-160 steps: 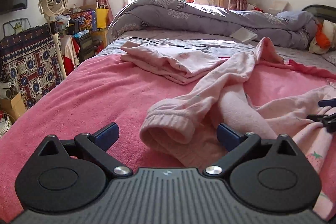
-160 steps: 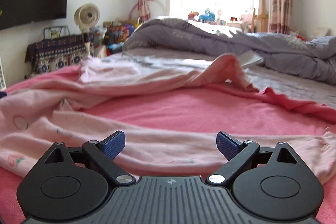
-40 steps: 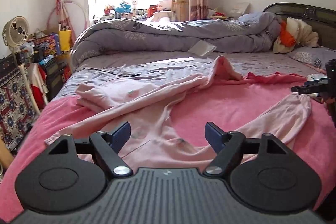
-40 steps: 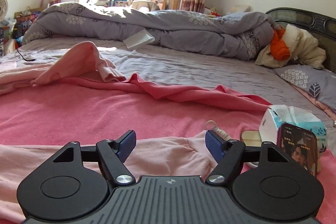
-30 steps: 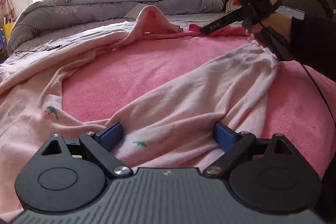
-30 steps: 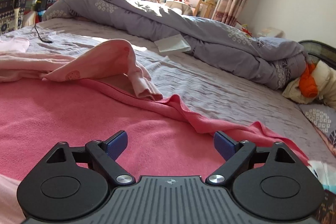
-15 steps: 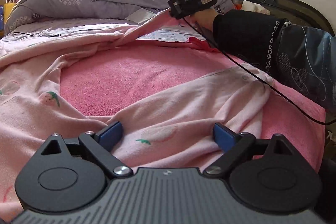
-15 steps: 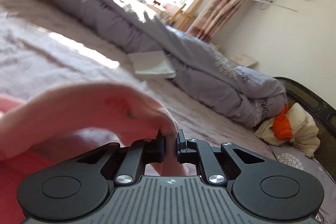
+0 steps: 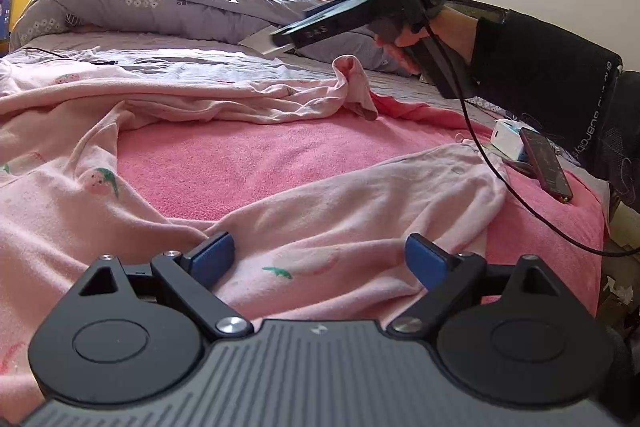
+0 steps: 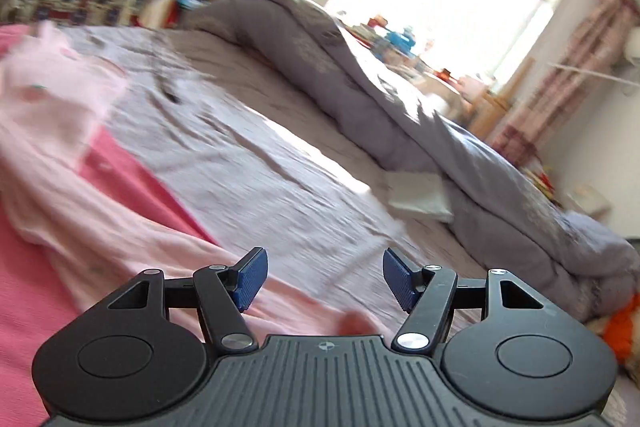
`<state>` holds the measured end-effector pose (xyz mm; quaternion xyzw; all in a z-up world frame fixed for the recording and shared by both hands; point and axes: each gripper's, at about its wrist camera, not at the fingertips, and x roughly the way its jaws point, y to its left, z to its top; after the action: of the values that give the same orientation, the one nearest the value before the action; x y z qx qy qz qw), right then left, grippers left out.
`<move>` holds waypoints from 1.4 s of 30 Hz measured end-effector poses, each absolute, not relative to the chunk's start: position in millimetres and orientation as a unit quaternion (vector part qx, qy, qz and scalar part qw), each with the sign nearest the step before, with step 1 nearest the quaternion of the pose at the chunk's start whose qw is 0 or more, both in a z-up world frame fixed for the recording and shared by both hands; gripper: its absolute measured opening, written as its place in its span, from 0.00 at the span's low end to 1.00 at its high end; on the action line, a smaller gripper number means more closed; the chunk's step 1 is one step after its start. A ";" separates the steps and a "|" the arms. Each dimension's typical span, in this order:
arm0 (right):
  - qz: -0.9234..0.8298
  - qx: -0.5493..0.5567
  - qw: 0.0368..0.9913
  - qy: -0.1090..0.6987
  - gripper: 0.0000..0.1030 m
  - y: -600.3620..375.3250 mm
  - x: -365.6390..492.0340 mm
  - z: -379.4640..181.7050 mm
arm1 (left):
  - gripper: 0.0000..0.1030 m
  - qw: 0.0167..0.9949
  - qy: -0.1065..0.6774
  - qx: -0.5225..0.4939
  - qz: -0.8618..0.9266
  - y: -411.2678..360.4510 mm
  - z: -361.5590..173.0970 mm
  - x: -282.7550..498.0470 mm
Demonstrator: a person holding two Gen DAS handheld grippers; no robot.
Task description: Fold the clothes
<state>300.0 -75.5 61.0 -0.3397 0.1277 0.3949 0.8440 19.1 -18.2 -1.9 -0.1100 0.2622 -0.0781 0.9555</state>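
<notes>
A pale pink garment (image 9: 328, 211) with strawberry prints lies spread over the pink blanket (image 9: 248, 163). One limb of it runs under my left gripper (image 9: 318, 259), which is open, with its blue pads either side of the cloth and not pressing it. The far limb ends in a crumpled tip (image 9: 354, 79) at the blanket's edge. My right gripper (image 9: 282, 41) hovers above that tip, held by a hand in a black sleeve. In the blurred right wrist view the right gripper (image 10: 324, 279) has its jaws opening with nothing between them, and pink cloth (image 10: 132, 239) lies below.
A bunched grey quilt (image 9: 160, 11) crosses the far side of the bed. A phone (image 9: 546, 167) and a white tissue box (image 9: 508, 139) sit at the right edge. A black cable (image 9: 520, 203) trails from the right gripper. A white flat item (image 10: 420, 195) lies by the quilt.
The right gripper was shut on the garment's far tip; now its jaws are apart, the tip has dropped onto the bed, and the gripper has risen and swung. The left gripper stayed put.
</notes>
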 end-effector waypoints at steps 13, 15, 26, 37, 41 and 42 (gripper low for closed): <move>0.524 -0.365 0.752 0.160 0.09 106.0 199.2 48.7 | 0.91 0.956 0.243 -0.139 -0.088 -12.5 -3.8 10.3; 0.508 -0.338 0.778 0.150 0.09 103.9 205.5 64.7 | 0.91 0.956 0.243 -0.137 -0.088 -13.4 -3.7 10.3; 0.480 -0.388 0.766 0.176 0.07 122.8 214.1 47.4 | 0.91 0.955 0.241 -0.144 -0.091 -9.9 -5.8 10.2; 0.465 -0.353 0.804 0.114 0.07 87.9 178.5 119.7 | 0.92 0.950 0.227 -0.183 -0.113 -0.1 -6.2 10.2; 0.463 -0.371 0.799 0.099 0.07 59.2 153.7 137.7 | 0.92 0.947 0.194 -0.211 -0.145 16.4 2.6 -13.1; 0.462 -0.373 0.798 0.099 0.07 52.0 148.9 140.0 | 0.92 0.946 0.187 -0.216 -0.152 21.5 7.4 -21.2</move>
<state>148.9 52.0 140.0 -0.3734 0.0987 0.4620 0.7984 -21.2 21.5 7.4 -0.2157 0.1869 -0.1520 0.9463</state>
